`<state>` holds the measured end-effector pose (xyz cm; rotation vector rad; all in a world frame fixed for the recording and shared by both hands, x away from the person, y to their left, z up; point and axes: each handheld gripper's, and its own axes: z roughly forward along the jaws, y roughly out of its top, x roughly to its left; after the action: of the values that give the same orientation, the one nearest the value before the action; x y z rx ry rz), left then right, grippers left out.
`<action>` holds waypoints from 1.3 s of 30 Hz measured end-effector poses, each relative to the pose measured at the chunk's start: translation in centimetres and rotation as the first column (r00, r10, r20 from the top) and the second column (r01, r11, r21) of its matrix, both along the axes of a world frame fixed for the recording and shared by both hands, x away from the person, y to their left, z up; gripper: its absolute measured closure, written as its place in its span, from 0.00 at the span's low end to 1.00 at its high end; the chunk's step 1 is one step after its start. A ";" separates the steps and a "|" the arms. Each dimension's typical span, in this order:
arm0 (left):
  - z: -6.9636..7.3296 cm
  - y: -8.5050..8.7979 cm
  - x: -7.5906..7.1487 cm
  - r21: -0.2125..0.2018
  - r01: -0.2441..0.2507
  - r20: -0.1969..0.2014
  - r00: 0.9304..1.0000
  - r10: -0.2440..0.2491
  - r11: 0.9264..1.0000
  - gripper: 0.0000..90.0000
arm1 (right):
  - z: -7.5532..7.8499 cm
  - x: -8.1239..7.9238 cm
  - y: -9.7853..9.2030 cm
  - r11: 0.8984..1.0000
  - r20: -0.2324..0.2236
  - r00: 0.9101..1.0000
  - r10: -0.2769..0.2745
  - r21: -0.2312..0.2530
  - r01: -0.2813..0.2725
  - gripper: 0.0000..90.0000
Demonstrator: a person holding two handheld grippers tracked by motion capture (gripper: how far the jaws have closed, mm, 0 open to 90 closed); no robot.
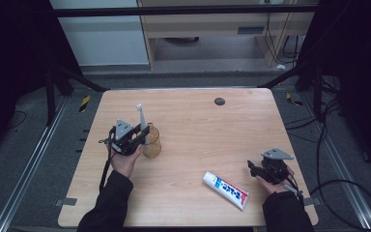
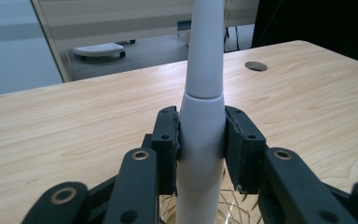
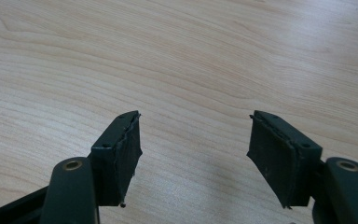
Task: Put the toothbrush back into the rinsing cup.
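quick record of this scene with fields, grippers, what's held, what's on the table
left gripper: fingers shut on the white electric toothbrush, held upright
toothbrush base: down inside the amber glass cup
right gripper: open, nothing between the fingers, over bare wood
toothpaste tube: lying flat near the front edge, just left of the right gripper in the high view, untouched
table: light wood, with a round dark cable hole near the far edge
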<state>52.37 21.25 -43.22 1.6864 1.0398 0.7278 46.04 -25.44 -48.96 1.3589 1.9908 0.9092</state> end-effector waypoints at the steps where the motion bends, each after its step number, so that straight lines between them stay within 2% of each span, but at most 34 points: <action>1: 0.0 0.0 -0.1 -0.003 -0.001 0.000 1.000 0.001 1.000 0.74 | 0.0 0.0 0.0 1.000 0.000 1.000 0.000 0.000 0.000 0.38; 7: -0.2 0.2 -0.4 -0.010 -0.002 0.015 1.000 0.003 1.000 0.74 | 0.0 0.0 0.0 1.000 0.000 1.000 0.000 -0.001 0.000 0.38; 14: -0.8 0.2 -0.9 -0.031 -0.007 0.060 0.998 0.009 1.000 0.74 | 0.0 0.0 0.0 1.000 0.000 1.000 0.002 -0.002 -0.002 0.38; 20: -1.1 0.3 -1.1 -0.043 -0.006 0.080 0.997 0.010 0.999 0.74 | 0.0 0.0 0.0 1.000 0.000 1.000 -0.003 0.002 0.003 0.37; 29: -1.1 0.2 -1.3 -0.036 -0.004 0.082 0.997 0.007 0.999 0.73 | 0.1 -0.1 0.0 1.000 0.003 1.000 -0.002 0.004 0.002 0.37; 39: -1.1 0.4 -1.5 -0.027 0.004 0.059 0.998 -0.003 1.000 0.72 | 0.1 -0.1 0.0 1.000 0.002 1.000 -0.001 0.004 0.001 0.37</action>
<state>50.91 21.65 -44.27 1.6338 1.0011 0.7541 45.96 -25.40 -48.90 1.3606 1.9871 0.9141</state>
